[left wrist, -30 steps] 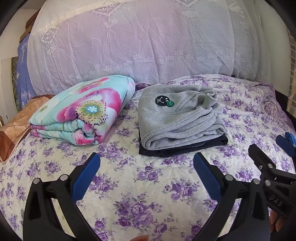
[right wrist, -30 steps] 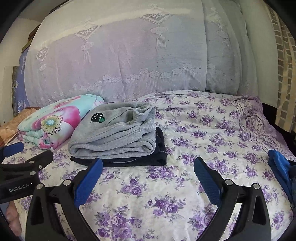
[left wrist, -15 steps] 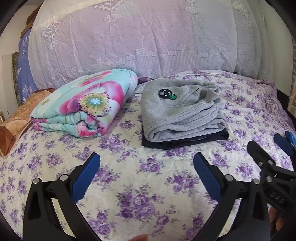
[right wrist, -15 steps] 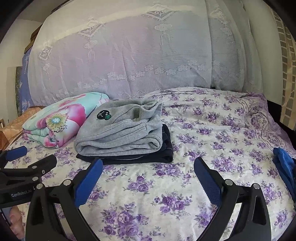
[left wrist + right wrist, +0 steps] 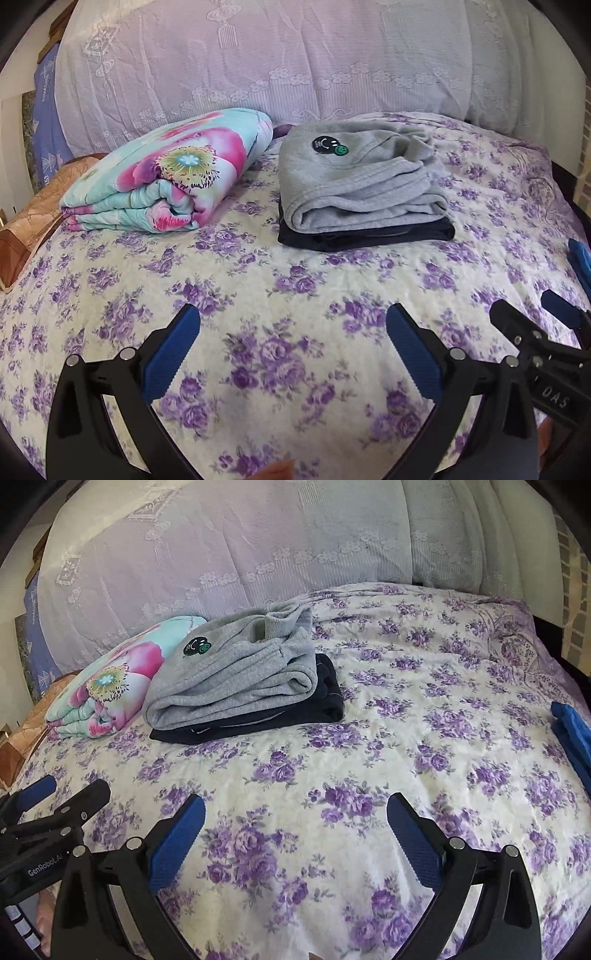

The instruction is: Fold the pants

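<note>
Folded grey pants with a small smiley patch lie on top of a folded dark garment toward the back of the bed. My left gripper hangs open over bare bedspread, well short of the stack. Wide open too, my right gripper holds nothing and hovers over the floral sheet in front of the stack. Each gripper shows at the edge of the other's view. A blue garment lies at the bed's right edge.
A folded floral quilt lies left of the stack. Behind them rises a large lace-covered pile of bedding. A brown pillow sits at the far left. The purple-flowered bedspread fills the foreground.
Both grippers have lifted and drawn back slightly from the stack, so more bedspread shows in front. Both stay open; the clothes have not moved.
</note>
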